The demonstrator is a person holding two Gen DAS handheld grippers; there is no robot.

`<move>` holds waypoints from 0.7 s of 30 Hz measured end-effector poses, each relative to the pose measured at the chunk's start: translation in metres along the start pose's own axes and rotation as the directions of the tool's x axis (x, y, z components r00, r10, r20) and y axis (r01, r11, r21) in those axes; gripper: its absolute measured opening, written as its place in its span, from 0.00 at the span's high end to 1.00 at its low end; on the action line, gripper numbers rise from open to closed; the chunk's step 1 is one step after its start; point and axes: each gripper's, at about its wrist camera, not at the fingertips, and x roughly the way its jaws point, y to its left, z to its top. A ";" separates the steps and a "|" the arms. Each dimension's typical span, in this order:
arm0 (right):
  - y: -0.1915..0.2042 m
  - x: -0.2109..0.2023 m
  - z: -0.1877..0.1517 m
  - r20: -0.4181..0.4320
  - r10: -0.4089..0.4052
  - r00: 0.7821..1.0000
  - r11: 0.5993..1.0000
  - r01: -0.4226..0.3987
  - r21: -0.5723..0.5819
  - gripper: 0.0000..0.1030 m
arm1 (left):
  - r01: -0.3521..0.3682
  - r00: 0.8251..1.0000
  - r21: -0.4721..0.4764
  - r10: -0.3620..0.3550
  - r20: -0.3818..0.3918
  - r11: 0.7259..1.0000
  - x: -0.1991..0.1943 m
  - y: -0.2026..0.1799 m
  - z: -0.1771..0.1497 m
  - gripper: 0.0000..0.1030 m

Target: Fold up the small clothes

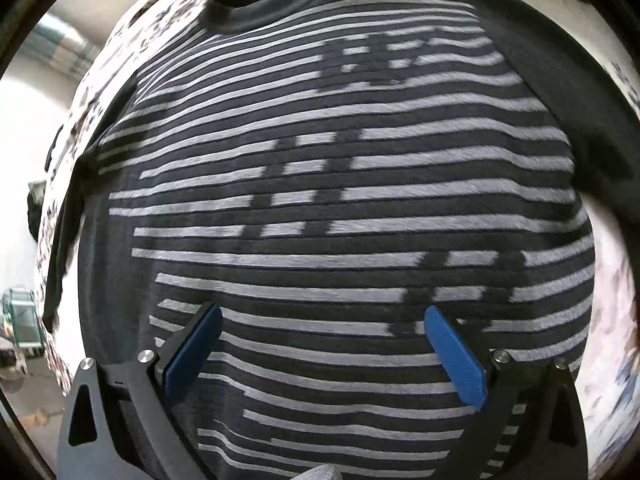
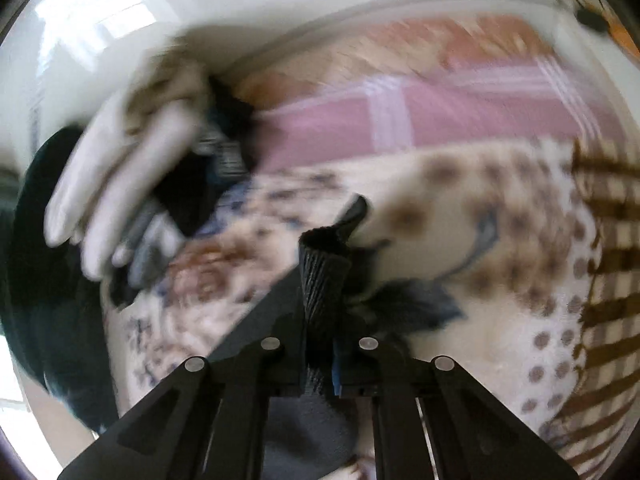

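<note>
A dark shirt with grey stripes (image 1: 320,184) lies spread flat on a patterned bed cover, its round neckline (image 1: 256,12) at the top of the left wrist view. Directly above the shirt's lower part, my left gripper (image 1: 322,310) points steeply down. It is open, with blue pads (image 1: 192,356) wide apart and nothing between them. In the blurred right wrist view, my right gripper (image 2: 322,300) is shut on a dark ribbed fabric edge (image 2: 324,268) that stands up between its fingers. More dark cloth (image 2: 404,304) trails to the right of it.
The bed cover (image 2: 500,240) is cream with brown spots and blue flowers. A pink checked blanket (image 2: 440,120) lies behind it. A hand in a white glove (image 2: 116,184) holds something dark at the left. A white wall rises beyond the bed. Floor shows at the left edge (image 1: 24,408).
</note>
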 end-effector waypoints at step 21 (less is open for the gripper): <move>0.385 -0.044 -0.445 -0.368 0.167 0.915 0.564 -0.395 -0.725 0.92 | -0.107 0.993 -0.355 0.119 0.012 0.929 0.044 0.281 0.021 0.00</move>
